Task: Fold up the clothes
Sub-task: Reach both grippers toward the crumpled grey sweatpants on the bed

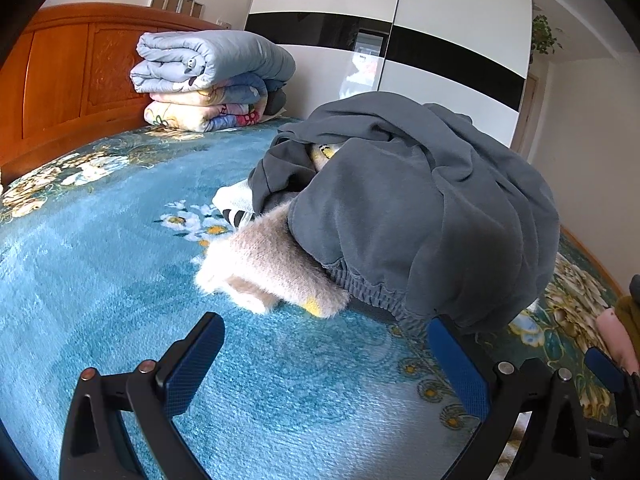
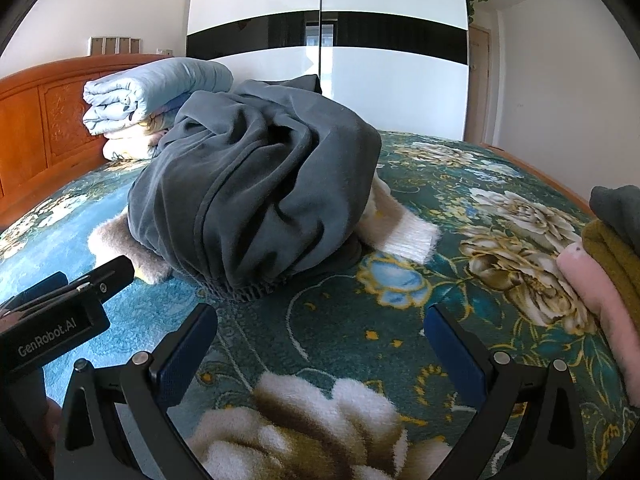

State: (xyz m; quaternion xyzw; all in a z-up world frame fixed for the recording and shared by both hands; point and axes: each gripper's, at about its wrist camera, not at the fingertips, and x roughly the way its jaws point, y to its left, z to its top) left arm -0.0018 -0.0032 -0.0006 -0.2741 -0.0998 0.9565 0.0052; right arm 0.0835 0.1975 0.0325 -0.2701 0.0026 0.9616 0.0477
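A crumpled dark grey garment (image 1: pixel 420 208) with an elastic waistband lies heaped on the bed, on top of a fuzzy beige and white knit (image 1: pixel 272 268). Both show in the right wrist view, the grey garment (image 2: pixel 256 184) and the knit (image 2: pixel 404 232). My left gripper (image 1: pixel 324 354) is open and empty, just in front of the heap, its right finger close to the waistband. My right gripper (image 2: pixel 320 340) is open and empty, a little short of the heap over the bedspread. The left gripper's body (image 2: pixel 60 312) shows at the left of the right wrist view.
A blue floral bedspread (image 1: pixel 100 264) covers the bed. Folded quilts (image 1: pixel 212 80) are stacked by the wooden headboard (image 1: pixel 60 80). A pile of folded clothes, pink, mustard and grey (image 2: pixel 604 256), sits at the right edge. A white and black wardrobe (image 2: pixel 328 48) stands behind.
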